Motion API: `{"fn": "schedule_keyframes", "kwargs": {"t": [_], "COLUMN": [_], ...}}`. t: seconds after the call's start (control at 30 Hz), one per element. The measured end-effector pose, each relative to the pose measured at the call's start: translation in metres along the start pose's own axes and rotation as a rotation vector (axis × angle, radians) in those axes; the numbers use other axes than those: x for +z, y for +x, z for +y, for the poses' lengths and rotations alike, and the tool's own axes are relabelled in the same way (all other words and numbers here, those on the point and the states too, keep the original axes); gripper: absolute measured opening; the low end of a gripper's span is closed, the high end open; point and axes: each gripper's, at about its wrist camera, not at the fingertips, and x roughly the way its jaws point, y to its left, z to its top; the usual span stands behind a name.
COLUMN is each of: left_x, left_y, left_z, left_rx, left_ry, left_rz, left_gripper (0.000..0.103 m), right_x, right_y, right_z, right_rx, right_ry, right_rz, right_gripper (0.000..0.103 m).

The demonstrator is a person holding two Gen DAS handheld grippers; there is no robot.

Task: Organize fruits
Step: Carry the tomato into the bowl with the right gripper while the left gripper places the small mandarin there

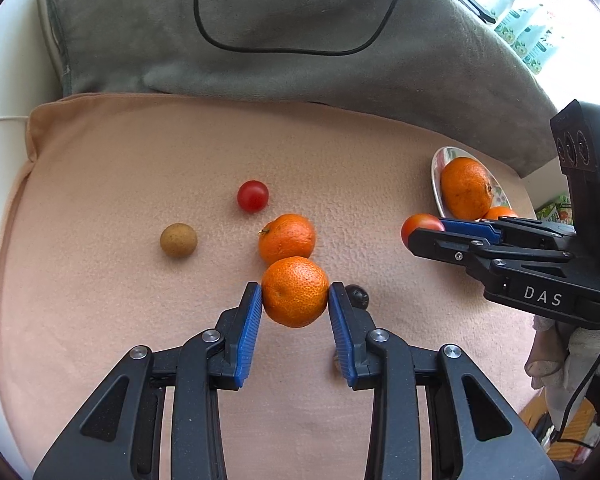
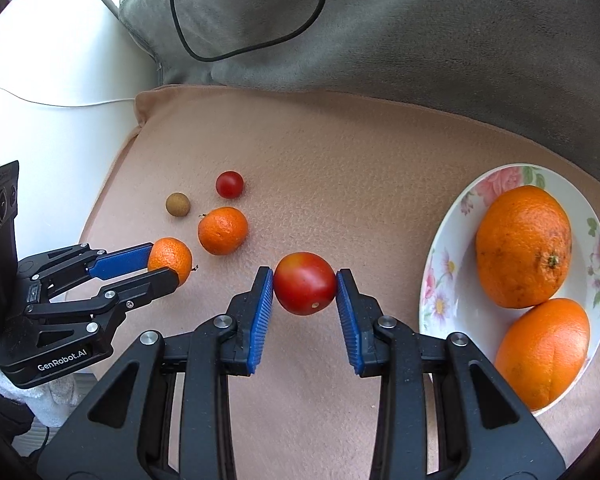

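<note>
Blue pads point(image 1: 247, 332) of the left hand-held gripper point(image 1: 295, 294) press both sides of a mandarin point(image 1: 295, 291), clenched on it just above the peach blanket point(image 1: 100, 264). It points forward and slightly down, level with its fingers side by side. A second mandarin point(image 1: 287, 238) lies just beyond, nearly touching the held one, with a cherry tomato point(image 1: 253, 195) and a small brown fruit point(image 1: 178, 240) farther out and apart.

The right hand-held gripper point(image 2: 305, 284) grasps a red tomato point(image 2: 305, 283) between its pads, reaching in from the right, rolled so its fingers sit one above the other in the left view. Just to its right, a floral plate point(image 2: 440, 280) holds two large oranges point(image 2: 524, 246) touching each other. A grey cushion point(image 2: 420, 32) with a black cable point(image 2: 316, 16) lies behind.
</note>
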Motion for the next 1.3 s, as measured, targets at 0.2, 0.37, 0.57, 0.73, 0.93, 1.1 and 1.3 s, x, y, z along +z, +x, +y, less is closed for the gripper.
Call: {"fn": "schedule_keyframes", "kwargs": {"t": [0.2, 0.37, 0.57, 0.73, 0.93, 1.1, 1.3], "left_x": [0.003, 0.009, 0.015, 0.019, 0.025, 0.028, 0.031], "left_y": [-0.002, 0.0, 0.005, 0.012, 0.017, 0.02, 0.026], "left_z": [-0.016, -0.036, -0.059, -0.078, -0.099, -0.112, -0.128], "left_rx": [-0.027, -0.053, -0.086, -0.111, -0.132, -0.15, -0.163], "left_ry": [0.033, 0.059, 0.094, 0.121, 0.155, 0.181, 0.21], "left_rz": [-0.003, -0.003, 0.0, 0.004, 0.009, 0.014, 0.02], "left_gripper": [0.033, 0.033, 0.033, 0.033, 0.033, 0.033, 0.033], "right_x": [-0.011, -0.02, -0.028, -0.032, -0.037, -0.039, -0.043], "right_y": [-0.021, -0.041, -0.069, -0.088, -0.106, -0.11, -0.107], "right_z": [-0.018, -0.036, -0.059, -0.077, -0.105, -0.126, -0.142], "right_rx": [-0.013, -0.029, -0.052, -0.082, -0.119, -0.145, -0.163], "right_ry": [0.048, 0.088, 0.136, 0.176, 0.229, 0.26, 0.283], "right_rz": [-0.038, -0.073, -0.116, -0.149, -0.176, -0.18, -0.168], "right_gripper": [0.034, 0.034, 0.034, 0.034, 0.034, 0.034, 0.034]}}
